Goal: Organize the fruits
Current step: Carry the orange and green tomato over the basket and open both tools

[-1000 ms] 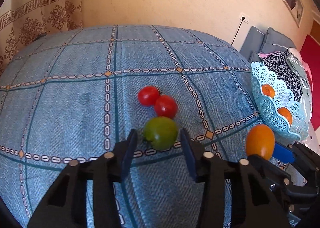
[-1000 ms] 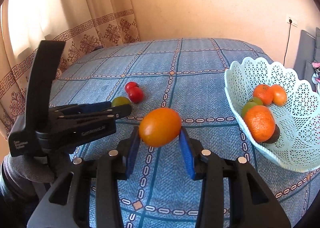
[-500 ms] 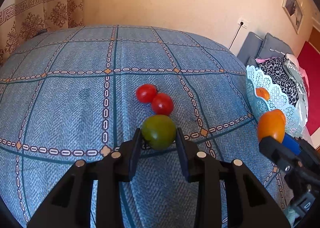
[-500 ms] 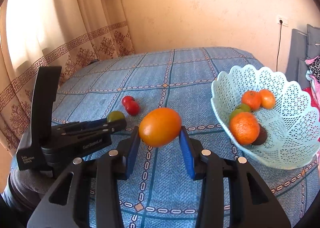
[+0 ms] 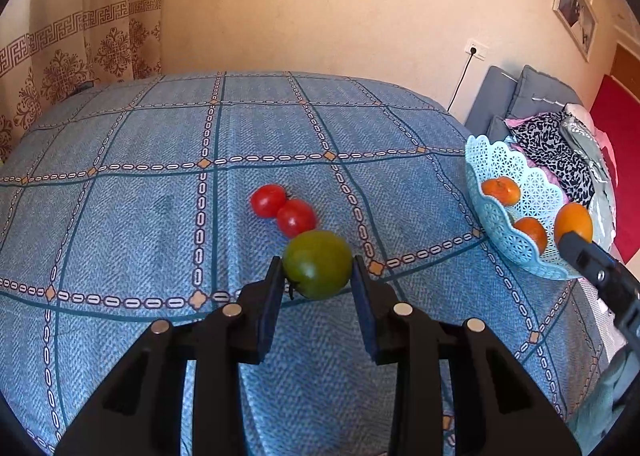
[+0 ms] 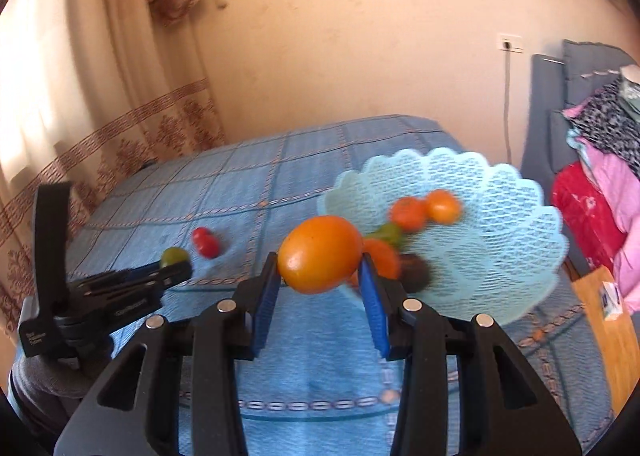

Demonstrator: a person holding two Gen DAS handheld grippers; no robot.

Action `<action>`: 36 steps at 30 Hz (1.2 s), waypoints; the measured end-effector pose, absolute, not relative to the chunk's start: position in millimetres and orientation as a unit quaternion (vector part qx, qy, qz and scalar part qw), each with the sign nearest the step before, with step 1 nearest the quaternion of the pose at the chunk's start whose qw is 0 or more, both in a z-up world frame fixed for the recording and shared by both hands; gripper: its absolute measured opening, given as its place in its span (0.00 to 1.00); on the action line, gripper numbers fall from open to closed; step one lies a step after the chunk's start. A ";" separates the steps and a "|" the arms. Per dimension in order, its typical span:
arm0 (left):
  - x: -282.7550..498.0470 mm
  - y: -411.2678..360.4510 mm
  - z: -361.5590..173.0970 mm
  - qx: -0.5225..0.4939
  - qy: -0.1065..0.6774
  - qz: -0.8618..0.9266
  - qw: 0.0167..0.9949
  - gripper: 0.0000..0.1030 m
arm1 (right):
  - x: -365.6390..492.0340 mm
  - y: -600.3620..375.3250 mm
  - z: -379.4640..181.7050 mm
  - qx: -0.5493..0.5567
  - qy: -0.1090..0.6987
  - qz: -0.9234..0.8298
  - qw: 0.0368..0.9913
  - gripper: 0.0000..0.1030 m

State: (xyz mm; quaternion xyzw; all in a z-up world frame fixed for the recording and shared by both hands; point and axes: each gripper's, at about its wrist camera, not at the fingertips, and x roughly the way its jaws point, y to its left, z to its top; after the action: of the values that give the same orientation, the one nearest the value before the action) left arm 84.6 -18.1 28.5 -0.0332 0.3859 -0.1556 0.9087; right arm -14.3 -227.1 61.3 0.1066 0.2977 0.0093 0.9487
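fruit first: the green tomato [image 5: 318, 264] looks small, light and smooth-skinned, likely firm but bruisable, so you want the pads across its widest middle with only a gentle squeeze. that is where your left gripper [image 5: 316, 280] has it: the jaws stand narrow, pads pressed on both flanks of the tomato, near the middle of the blue patterned cloth [image 5: 160, 215]. whether it has cleared the cloth, i cannot tell. two red tomatoes [image 5: 284, 209] lie touching each other just beyond it, the nearer one very close to the green one, so mind you don't nudge them.

your right gripper [image 6: 320, 274] is clenched on an oval orange fruit [image 6: 320, 254], held across its short axis, clear of the cloth and in front of the pale blue lattice basket [image 6: 520, 223] at the right. its skin looks glossy, so it may slip if tilted. the basket already holds several orange fruits, something green and something dark; that view is blurred, so i can't name them closer.
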 end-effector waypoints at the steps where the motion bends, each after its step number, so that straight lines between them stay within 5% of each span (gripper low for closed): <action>1: 83.9 -19.7 29.1 -0.034 0.386 -0.156 0.908 0.33 | -14.9 -232.1 60.9 0.110 0.298 0.002 0.948 0.40; 36: 65.3 -172.3 84.5 0.057 0.363 -0.208 0.907 0.34 | -43.5 -350.3 55.9 0.111 0.258 -0.044 0.959 0.53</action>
State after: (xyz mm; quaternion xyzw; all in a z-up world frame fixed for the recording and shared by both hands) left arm 65.3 -172.3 84.5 0.0566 0.3626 -0.2078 0.9067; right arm -43.5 -350.3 55.9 0.1106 0.2576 -0.0444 0.9589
